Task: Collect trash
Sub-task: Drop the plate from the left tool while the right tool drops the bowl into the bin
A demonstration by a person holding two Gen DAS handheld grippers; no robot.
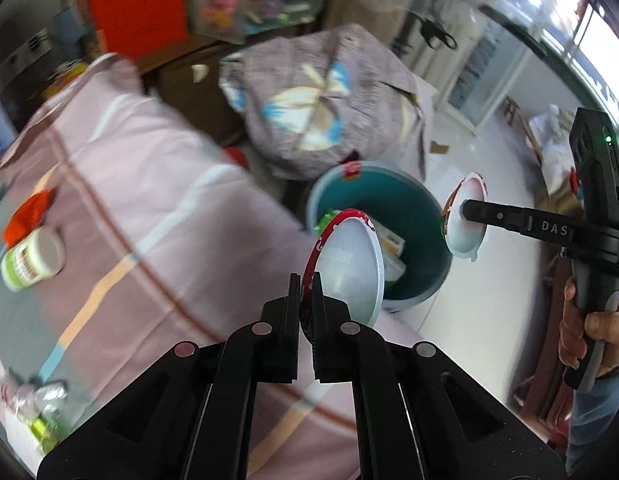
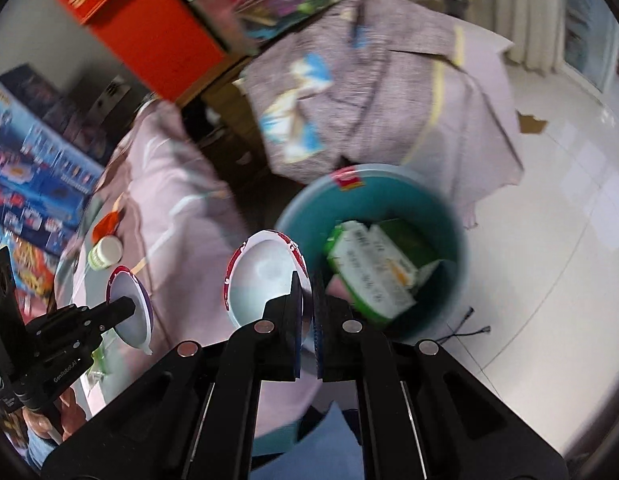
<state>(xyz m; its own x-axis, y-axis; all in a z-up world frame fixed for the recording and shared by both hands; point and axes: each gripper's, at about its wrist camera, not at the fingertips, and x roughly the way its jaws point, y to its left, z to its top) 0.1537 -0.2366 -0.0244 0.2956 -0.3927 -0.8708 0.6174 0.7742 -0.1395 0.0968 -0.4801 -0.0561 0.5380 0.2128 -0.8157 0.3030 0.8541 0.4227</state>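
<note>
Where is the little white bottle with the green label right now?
The white bottle lies on its side on the pink striped bedsheet, at the left of the left wrist view, right beside a red wrapper and far from the teal bin.

Glossy plastic bin (image 2: 449, 216), soft cloth cover (image 1: 157, 184), shiny floor (image 2: 549, 240).

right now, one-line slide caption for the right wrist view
Right gripper pinches a red-rimmed paper bowl beside the teal bin; left gripper carries another.

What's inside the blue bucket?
Inside the bucket lie green and white cartons and something pink. Whatever sits beneath them is covered, and the right gripper hides one edge.
</note>
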